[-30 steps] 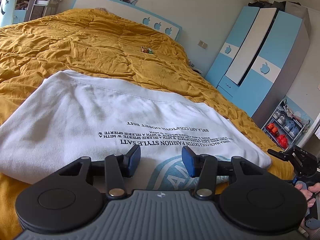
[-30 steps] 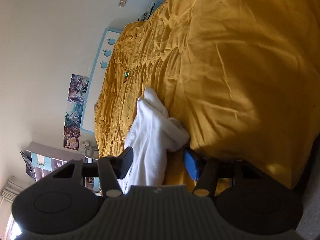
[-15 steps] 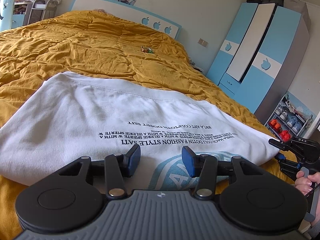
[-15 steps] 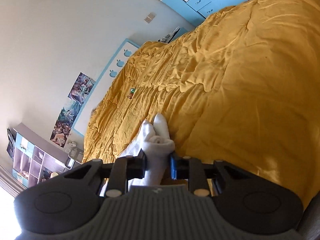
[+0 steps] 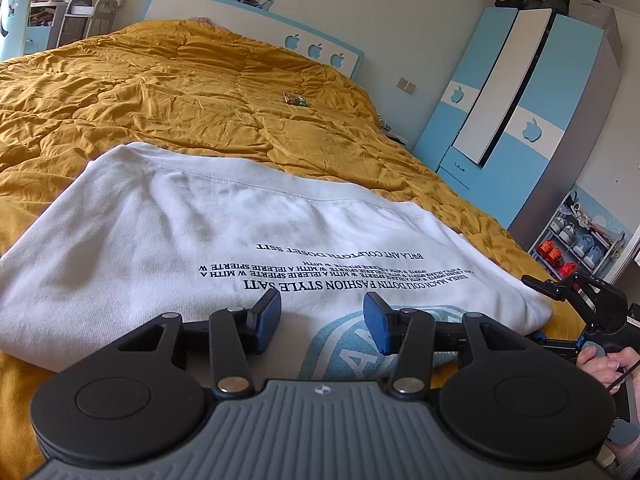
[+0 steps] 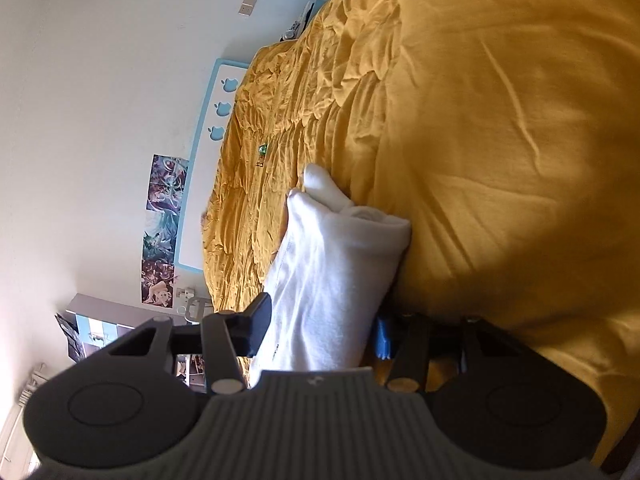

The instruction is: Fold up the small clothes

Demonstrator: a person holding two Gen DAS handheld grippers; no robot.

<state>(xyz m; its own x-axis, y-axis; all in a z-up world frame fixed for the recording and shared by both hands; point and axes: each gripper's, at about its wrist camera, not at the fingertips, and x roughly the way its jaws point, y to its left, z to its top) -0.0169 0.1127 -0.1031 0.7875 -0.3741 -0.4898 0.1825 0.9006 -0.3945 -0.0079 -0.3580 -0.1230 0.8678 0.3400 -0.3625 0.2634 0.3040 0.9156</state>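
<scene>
A white printed T-shirt (image 5: pixel 224 232) lies folded on the mustard-yellow bed quilt (image 5: pixel 168 96), its text and blue logo facing up. My left gripper (image 5: pixel 320 320) is open just above the shirt's near edge, holding nothing. My right gripper (image 6: pixel 320 332) is open with its jaws on either side of the shirt's thick right edge (image 6: pixel 332 264); cloth sits between the fingers without being pinched. The right gripper also shows at the shirt's right corner in the left wrist view (image 5: pixel 576 296).
A small green and red wrapper (image 5: pixel 294 99) lies on the quilt farther up. The blue and white headboard (image 5: pixel 256 28) is at the far end. A blue wardrobe (image 5: pixel 532 112) and a shoe rack (image 5: pixel 576 244) stand to the right of the bed.
My right gripper closed on the shirt's edge half a second ago and has now opened wide again around it. My left gripper has stayed open and nearly still.
</scene>
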